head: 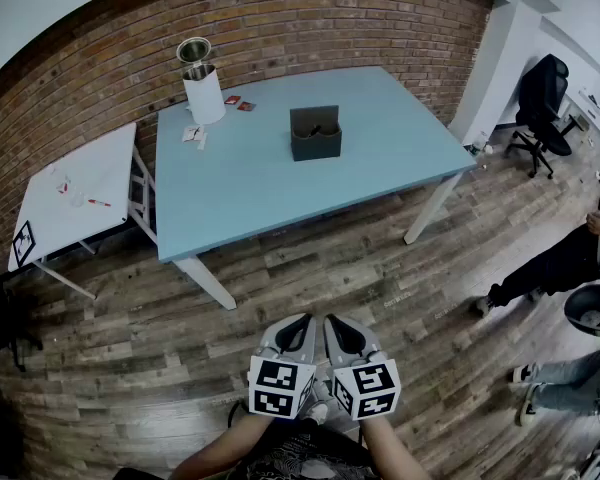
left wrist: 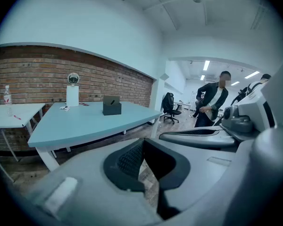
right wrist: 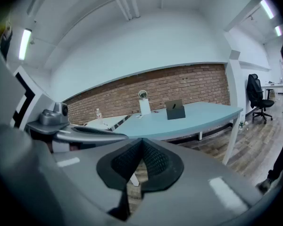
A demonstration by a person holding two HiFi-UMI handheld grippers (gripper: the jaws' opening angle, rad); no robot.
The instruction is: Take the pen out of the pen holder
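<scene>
From the head view we cannot make out a pen in the pen holder (head: 315,133); its two openings show only dark. In the right gripper view, a slim dark mark (right wrist: 174,106) on the holder's face is too small to name. The small items (head: 194,134) on the counter (head: 280,188) beside the white cylinder (head: 204,96) are too small to identify. A person in dark trousers (head: 550,268) and a person in jeans (head: 570,380) are cut off by the right edge. The forearms (head: 230,453) run off the bottom edge.
</scene>
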